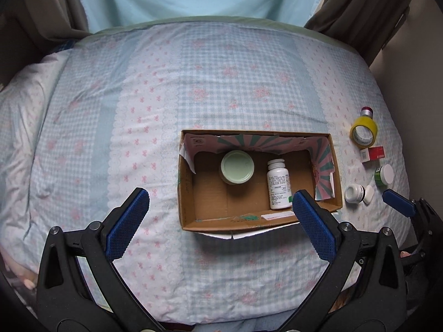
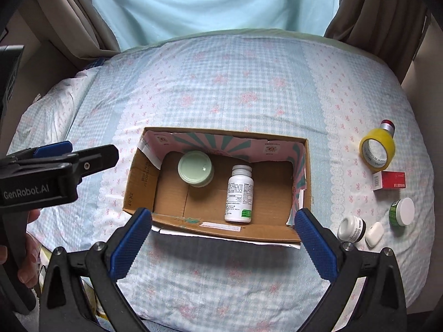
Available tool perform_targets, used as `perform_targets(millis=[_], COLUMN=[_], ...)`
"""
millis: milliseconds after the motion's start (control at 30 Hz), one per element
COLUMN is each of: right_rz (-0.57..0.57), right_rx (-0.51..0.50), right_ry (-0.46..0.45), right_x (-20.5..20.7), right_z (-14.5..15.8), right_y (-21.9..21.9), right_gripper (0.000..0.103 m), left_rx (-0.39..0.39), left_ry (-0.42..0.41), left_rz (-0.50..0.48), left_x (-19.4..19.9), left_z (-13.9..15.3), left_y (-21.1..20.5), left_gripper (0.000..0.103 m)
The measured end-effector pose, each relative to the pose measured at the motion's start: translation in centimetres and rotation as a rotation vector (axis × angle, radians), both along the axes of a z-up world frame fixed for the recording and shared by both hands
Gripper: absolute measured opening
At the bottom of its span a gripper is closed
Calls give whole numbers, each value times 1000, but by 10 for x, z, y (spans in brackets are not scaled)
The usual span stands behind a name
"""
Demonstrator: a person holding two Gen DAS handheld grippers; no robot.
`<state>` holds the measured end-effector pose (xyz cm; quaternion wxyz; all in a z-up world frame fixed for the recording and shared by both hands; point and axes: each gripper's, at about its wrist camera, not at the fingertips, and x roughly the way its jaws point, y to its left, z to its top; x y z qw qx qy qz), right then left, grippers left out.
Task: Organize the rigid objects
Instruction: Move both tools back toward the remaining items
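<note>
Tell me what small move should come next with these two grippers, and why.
Probably swing the right gripper right, toward the small white jar. Both grippers' jaws are open and empty, the cardboard box holds only a green-lidded jar and white bottle, and that jar lies nearest.

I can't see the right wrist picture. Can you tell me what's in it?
An open cardboard box sits on a checked bedspread, holding a green-lidded jar and a white pill bottle lying down. The right claw hangs open above the box's near edge. More small things, like yellow tape, wait to the right.
</note>
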<state>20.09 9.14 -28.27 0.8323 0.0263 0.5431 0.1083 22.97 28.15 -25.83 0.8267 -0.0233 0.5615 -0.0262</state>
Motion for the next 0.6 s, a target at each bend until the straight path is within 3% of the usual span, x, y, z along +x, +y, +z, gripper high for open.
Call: perform_targets(millis=[300,500,600], right_rz=[-78,-126,-176], right_rx=[-24,-102,-82], right_ry=[-107,-133,-141], right_x=[-63,-95,-104], right_z=[64,77,80], right_y=[-36,-79,-114], right_gripper=[103,103,103], left_rx=[5,-13,-10], left_ry=[-112,-161,-172], left_rz=[38,-4,-29], left_x=[-59,-85,-91], left_z=[56,73,75], left_y=[-2,-43,-73], left_gripper=[103,103,103])
